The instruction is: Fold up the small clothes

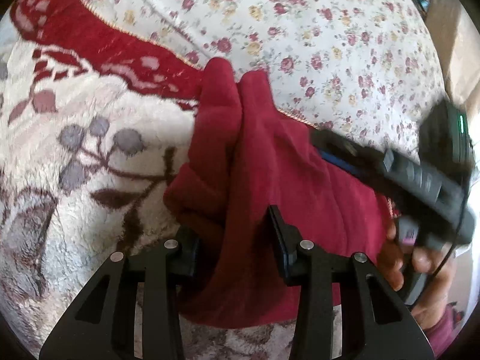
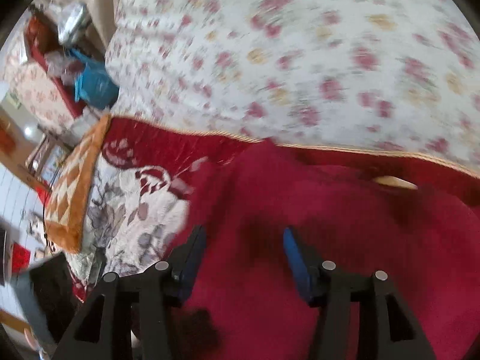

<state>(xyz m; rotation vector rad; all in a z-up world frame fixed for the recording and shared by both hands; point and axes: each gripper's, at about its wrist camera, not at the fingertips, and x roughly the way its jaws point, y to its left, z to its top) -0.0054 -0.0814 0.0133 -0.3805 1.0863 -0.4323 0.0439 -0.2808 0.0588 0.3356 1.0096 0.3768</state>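
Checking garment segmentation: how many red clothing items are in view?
1: the red garment lies bunched on the plush blanket, a fold rising between the left gripper fingers; in the right wrist view it fills the lower right. Others may be hidden beneath.

Floral bedsheet [image 1: 330, 30], plush red-bordered blanket [image 1: 90, 114], orange quilted cushion [image 2: 75, 192], blue bag [image 2: 96, 84]

no legible text, labels or numbers anywhere
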